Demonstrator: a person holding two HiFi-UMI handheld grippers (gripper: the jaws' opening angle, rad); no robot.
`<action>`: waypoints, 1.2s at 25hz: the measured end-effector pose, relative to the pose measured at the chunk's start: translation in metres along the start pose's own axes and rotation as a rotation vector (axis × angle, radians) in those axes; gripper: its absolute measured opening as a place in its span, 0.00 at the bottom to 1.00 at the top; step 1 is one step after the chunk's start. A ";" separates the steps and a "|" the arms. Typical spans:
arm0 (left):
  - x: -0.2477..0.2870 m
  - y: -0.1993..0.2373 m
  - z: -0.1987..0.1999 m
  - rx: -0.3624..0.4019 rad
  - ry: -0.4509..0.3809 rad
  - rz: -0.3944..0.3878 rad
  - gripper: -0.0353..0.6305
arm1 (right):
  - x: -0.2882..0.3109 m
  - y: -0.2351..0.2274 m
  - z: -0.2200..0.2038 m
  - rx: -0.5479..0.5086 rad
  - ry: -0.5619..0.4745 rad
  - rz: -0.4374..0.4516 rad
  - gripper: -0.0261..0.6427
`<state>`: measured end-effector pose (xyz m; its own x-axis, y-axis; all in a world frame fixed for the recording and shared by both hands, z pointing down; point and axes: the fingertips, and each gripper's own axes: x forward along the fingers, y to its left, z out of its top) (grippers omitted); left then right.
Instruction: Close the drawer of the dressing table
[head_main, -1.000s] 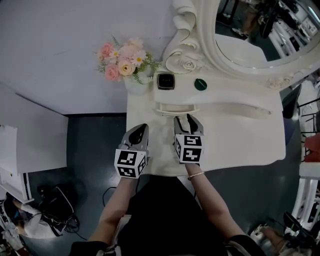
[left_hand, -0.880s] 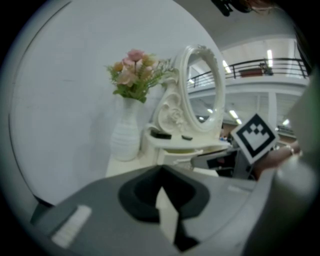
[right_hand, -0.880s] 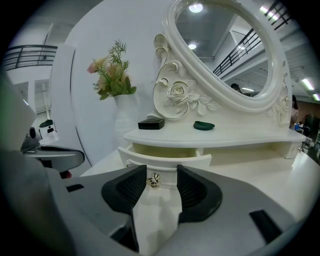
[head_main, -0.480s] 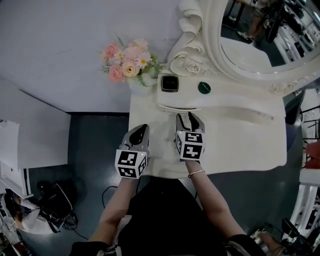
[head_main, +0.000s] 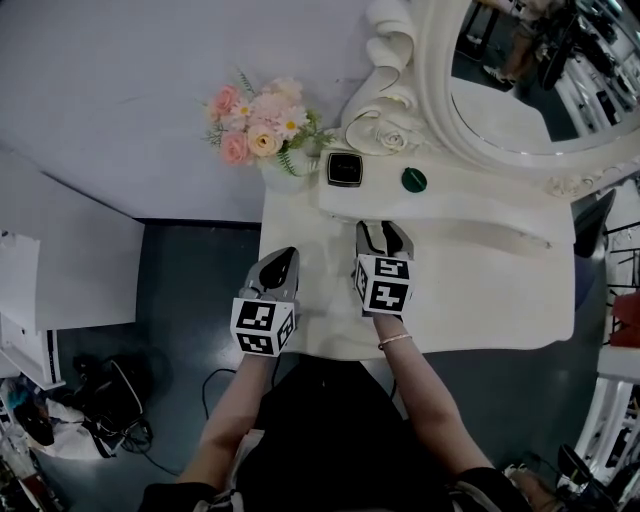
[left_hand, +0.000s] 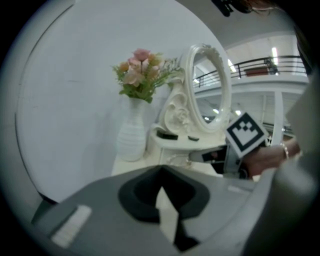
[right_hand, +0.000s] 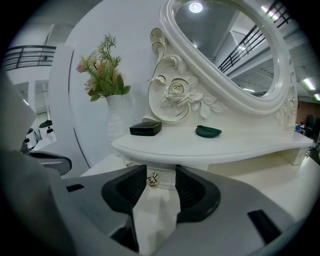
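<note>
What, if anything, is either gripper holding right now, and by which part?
Nothing is gripped. The right gripper has its jaws apart either side of the drawer's gold knob, not closed on it; the left gripper is shut and empty.

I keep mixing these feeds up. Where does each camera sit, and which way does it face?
Head view: on the person's head, facing steeply down at the dressing table; both forearms, left claw and right claw show.
Left gripper view: on the left claw, facing the vase and mirror; own shut jaws show.
Right gripper view: on the right claw, facing the drawer knob between its parted jaws.
Shared: both gripper views show the vase.
</note>
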<state>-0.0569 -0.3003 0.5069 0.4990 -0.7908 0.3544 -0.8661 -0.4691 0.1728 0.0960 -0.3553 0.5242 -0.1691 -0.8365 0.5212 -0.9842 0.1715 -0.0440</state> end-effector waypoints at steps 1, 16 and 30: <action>0.000 0.001 0.000 -0.001 0.001 0.002 0.06 | 0.001 0.000 0.000 0.001 -0.001 -0.001 0.28; -0.003 0.004 0.006 0.005 -0.018 0.024 0.06 | 0.002 0.003 -0.002 -0.005 -0.002 0.012 0.28; -0.022 -0.010 0.006 0.026 -0.039 -0.007 0.06 | -0.048 0.018 -0.010 -0.030 -0.051 0.056 0.28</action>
<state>-0.0589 -0.2805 0.4915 0.5062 -0.8021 0.3167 -0.8618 -0.4842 0.1511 0.0869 -0.3068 0.5063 -0.2272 -0.8503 0.4748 -0.9712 0.2338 -0.0460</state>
